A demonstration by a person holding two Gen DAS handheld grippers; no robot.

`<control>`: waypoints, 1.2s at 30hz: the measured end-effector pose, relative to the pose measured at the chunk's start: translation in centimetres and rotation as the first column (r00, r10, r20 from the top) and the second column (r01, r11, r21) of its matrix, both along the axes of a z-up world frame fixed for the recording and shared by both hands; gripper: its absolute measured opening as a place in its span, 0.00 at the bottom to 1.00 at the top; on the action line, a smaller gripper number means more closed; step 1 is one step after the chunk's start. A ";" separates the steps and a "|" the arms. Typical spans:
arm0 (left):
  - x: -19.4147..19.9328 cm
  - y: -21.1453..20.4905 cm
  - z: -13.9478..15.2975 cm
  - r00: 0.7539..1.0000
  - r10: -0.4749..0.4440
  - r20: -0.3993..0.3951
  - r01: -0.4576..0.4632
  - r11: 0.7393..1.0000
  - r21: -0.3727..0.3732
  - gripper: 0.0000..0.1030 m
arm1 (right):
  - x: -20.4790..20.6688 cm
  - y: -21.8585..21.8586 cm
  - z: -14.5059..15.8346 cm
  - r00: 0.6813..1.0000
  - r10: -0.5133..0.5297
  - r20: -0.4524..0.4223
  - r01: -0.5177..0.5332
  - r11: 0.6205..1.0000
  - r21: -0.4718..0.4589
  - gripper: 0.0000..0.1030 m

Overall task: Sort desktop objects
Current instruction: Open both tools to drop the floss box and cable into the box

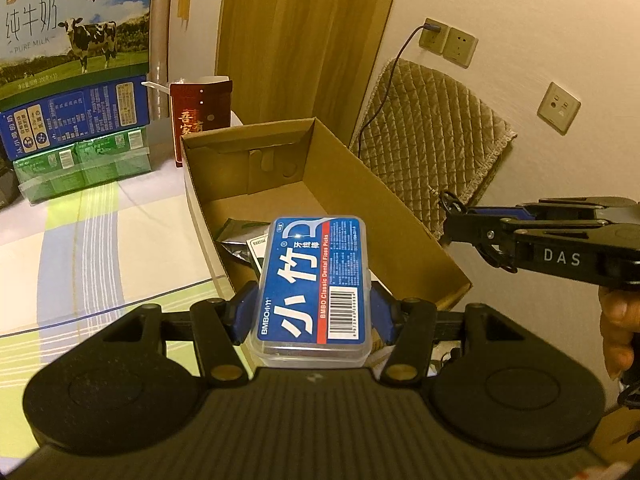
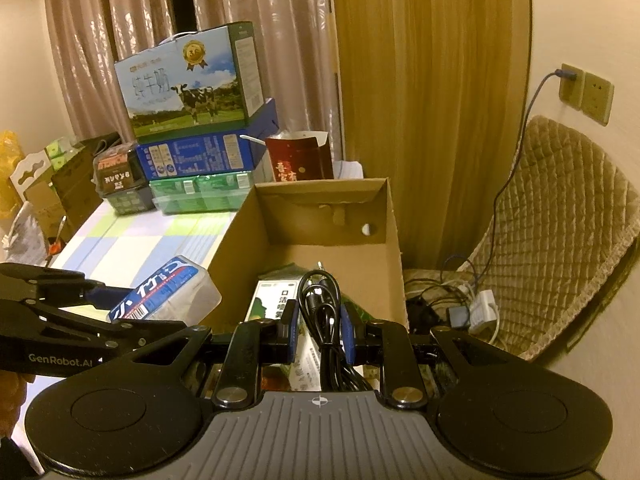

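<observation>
**Two claws, two things, one brown box**

While the left claw [image 1: 314, 312] squeezes a blue floss pick case [image 1: 314, 280] between its blue pads, the case hangs over the near left edge of the open cardboard box [image 1: 384, 208]. Far left on the desk [image 1: 100, 240], which wears a cloth of green, blue and white squares, stands a pile of milk cartons [image 1: 76, 60]. Next to it is a dark red bag [image 1: 200, 120]. Inside the box lie a silver packet [image 1: 236, 244] and a green and white packet [image 2: 276, 300]. The right claw [image 2: 320, 332] pinches a coiled black cable [image 2: 326, 308] above the box. To the right, a padded chair [image 2: 560, 220] leans by the wall, with plugs and wires [image 2: 460, 312] on the floor beside it. Curtains [image 2: 120, 40] hang behind.
</observation>
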State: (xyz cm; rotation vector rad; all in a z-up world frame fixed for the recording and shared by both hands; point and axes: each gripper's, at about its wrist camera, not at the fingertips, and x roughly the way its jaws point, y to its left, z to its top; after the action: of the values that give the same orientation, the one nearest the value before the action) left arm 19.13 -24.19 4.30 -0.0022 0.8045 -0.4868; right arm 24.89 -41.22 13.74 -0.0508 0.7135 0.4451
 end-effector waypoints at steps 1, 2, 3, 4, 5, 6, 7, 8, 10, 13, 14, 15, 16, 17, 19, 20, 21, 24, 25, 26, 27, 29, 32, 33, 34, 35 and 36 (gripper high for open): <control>0.2 -0.1 0.0 1.000 0.000 -0.001 0.000 1.000 0.000 0.51 | 0.1 0.0 0.0 1.000 0.001 0.000 -0.001 1.000 0.000 0.18; 0.4 -0.1 -0.1 1.000 0.003 -0.003 -0.003 1.000 -0.001 0.51 | 0.3 0.1 -0.1 1.000 0.003 0.000 -0.003 1.000 -0.001 0.18; 0.6 -0.1 -0.1 1.000 0.005 -0.004 -0.005 1.000 -0.004 0.51 | 0.5 0.2 -0.1 1.000 0.005 0.000 -0.005 1.000 -0.004 0.18; 0.8 -0.2 -0.2 1.000 0.007 -0.005 -0.007 1.000 -0.005 0.51 | 0.7 0.3 -0.2 1.000 0.007 0.000 -0.007 1.000 -0.005 0.18; 0.9 -0.2 -0.2 1.000 0.008 -0.006 -0.008 1.000 -0.006 0.51 | 0.9 0.4 -0.2 1.000 0.009 0.000 -0.009 1.000 -0.007 0.18; 1.1 -0.3 -0.3 1.000 0.010 -0.006 -0.010 1.000 -0.005 0.51 | 1.1 0.5 -0.3 1.000 0.010 0.001 -0.010 1.000 -0.010 0.18; 1.3 -0.4 -0.3 1.000 0.011 -0.007 -0.011 1.000 -0.005 0.51 | 1.3 0.6 -0.3 1.000 0.012 0.001 -0.012 1.000 -0.012 0.18; 1.5 -0.4 -0.3 1.000 0.012 -0.009 -0.012 1.000 -0.006 0.51 | 1.5 0.7 -0.3 1.000 0.012 0.001 -0.012 1.000 -0.013 0.18; 1.9 -0.5 -0.4 1.000 0.011 -0.011 -0.011 1.000 -0.004 0.51 | 2.0 0.9 -0.3 1.000 0.012 0.001 -0.012 1.000 -0.015 0.18; 2.6 -0.7 -0.5 1.000 0.014 -0.013 -0.014 1.000 -0.005 0.51 | 2.8 1.0 -0.4 1.000 0.009 -0.001 -0.009 1.000 -0.013 0.18; 2.9 -0.8 -0.5 1.000 0.015 -0.015 -0.015 1.000 -0.007 0.51 | 3.1 1.0 -0.5 1.000 0.007 -0.003 -0.007 1.000 -0.011 0.18; 3.2 -0.8 -0.5 1.000 0.017 -0.016 -0.017 1.000 -0.009 0.51 | 3.4 1.1 -0.5 1.000 0.003 -0.005 -0.003 1.000 -0.008 0.18; 3.5 -0.9 -0.5 1.000 0.018 -0.016 -0.019 1.000 -0.010 0.51 | 3.7 1.1 -0.6 1.000 0.000 -0.009 0.000 1.000 -0.004 0.18; 3.8 -1.0 -0.5 1.000 0.019 -0.017 -0.019 1.000 -0.010 0.51 | 3.9 1.0 -0.6 1.000 -0.002 -0.011 0.002 1.000 -0.001 0.18; 4.3 -1.2 -0.6 1.000 0.021 -0.015 -0.021 1.000 -0.009 0.52 | 4.4 1.0 -0.7 1.000 -0.007 -0.015 0.007 1.000 0.003 0.18; 4.5 -1.3 -0.7 1.000 0.021 -0.012 -0.021 1.000 -0.012 0.53 | 4.6 1.0 -0.8 1.000 -0.009 -0.018 0.010 1.000 0.004 0.18; 4.8 -1.4 -0.7 1.000 0.020 -0.009 -0.020 1.000 -0.016 0.57 | 4.8 1.1 -0.9 1.000 -0.010 -0.022 0.011 1.000 0.005 0.18; 5.1 -1.7 -0.8 1.000 0.020 0.005 -0.020 1.000 -0.006 0.71 | 5.2 1.1 -1.1 0.999 -0.013 -0.030 0.013 1.000 0.003 0.18; 5.0 -1.6 -0.9 1.000 0.019 0.009 -0.019 1.000 -0.002 0.71 | 5.3 1.1 -1.2 0.999 -0.014 -0.033 0.015 1.000 0.004 0.18; 5.0 -1.5 -1.0 1.000 0.023 0.011 -0.023 1.000 0.003 0.71 | 5.3 1.0 -1.3 0.999 -0.015 -0.036 0.016 1.000 0.005 0.18; 5.0 -1.2 -1.1 1.000 0.029 0.012 -0.029 1.000 0.006 0.71 | 5.4 1.0 -1.4 0.999 -0.016 -0.038 0.016 1.000 0.004 0.18; 4.9 -0.7 -1.2 0.999 0.039 0.011 -0.039 0.999 0.006 0.71 | 5.4 0.9 -1.6 0.999 -0.018 -0.044 0.018 1.000 0.005 0.18; 4.7 0.3 -1.4 0.998 0.060 0.012 -0.060 0.998 0.007 0.71 | 5.4 0.9 -1.9 0.998 -0.017 -0.054 0.017 1.000 0.013 0.18; 4.7 0.6 -1.4 0.998 0.066 0.013 -0.066 0.998 0.009 0.71 | 5.4 1.0 -2.0 0.998 -0.015 -0.057 0.016 1.000 0.017 0.18; 4.6 0.9 -1.4 0.997 0.072 0.013 -0.073 0.997 0.006 0.71 | 5.5 1.1 -2.0 0.998 -0.014 -0.062 0.015 1.000 0.026 0.18; 4.5 1.2 -1.4 0.997 0.076 0.013 -0.076 0.997 0.004 0.73 | 5.5 1.2 -2.1 0.998 -0.014 -0.066 0.016 0.999 0.037 0.18; 4.4 1.5 -1.4 0.997 0.081 0.015 -0.081 0.997 0.006 0.73 | 5.6 1.2 -2.1 0.998 -0.013 -0.068 0.017 0.998 0.057 0.19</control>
State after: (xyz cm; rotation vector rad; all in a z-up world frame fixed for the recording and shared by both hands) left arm 23.54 -22.70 2.88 -0.0249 0.7889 -0.4066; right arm 30.51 -40.02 11.66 0.0238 0.7664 0.4542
